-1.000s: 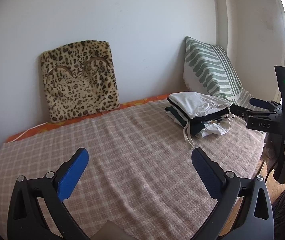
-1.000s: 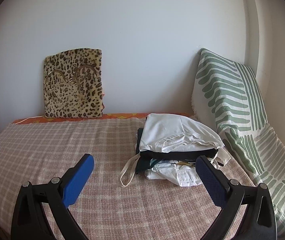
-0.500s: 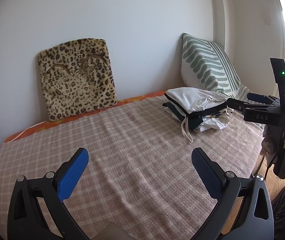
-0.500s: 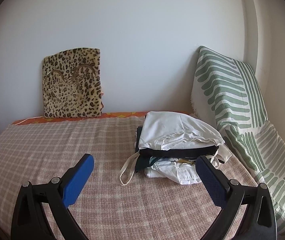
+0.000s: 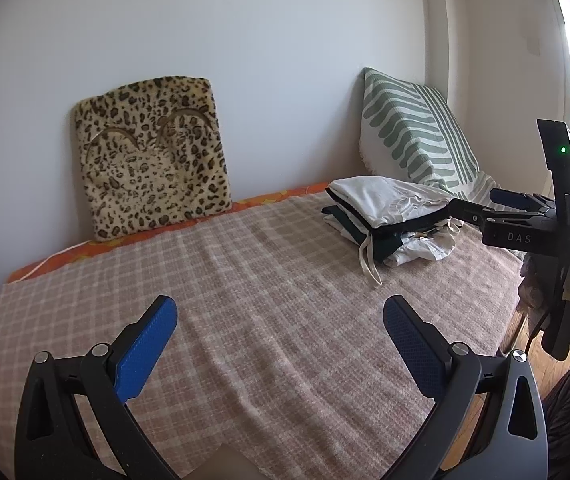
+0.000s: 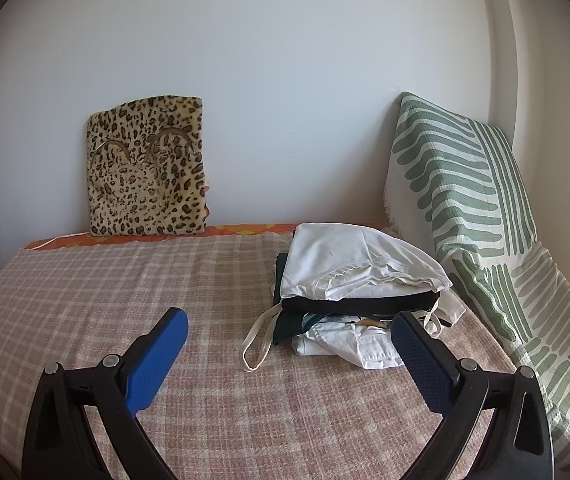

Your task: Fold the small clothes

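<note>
A stack of folded clothes [image 6: 357,292], white on top with black, dark green and white pieces under it, lies on the pink checked bed cover [image 6: 125,292] at the right. A cream drawstring loop [image 6: 259,340] hangs off its front. My right gripper [image 6: 289,340] hovers open just in front of the stack, empty. My left gripper [image 5: 279,328] is open and empty over the bare middle of the cover [image 5: 245,280]. In the left wrist view the stack [image 5: 389,216] sits far right, with the right gripper [image 5: 481,204] level with it.
A leopard-print cushion [image 6: 147,168] leans on the back wall. A green striped pillow [image 6: 465,184] stands against the right corner, its cloth running down the bed's right side. An orange sheet edge [image 5: 97,246] shows along the wall. Wooden floor [image 5: 521,320] lies past the bed's right edge.
Both grippers have shifted slightly, so the stack and cushions sit a little higher in view. The right gripper stays beside the stack. Both stay open and empty.
</note>
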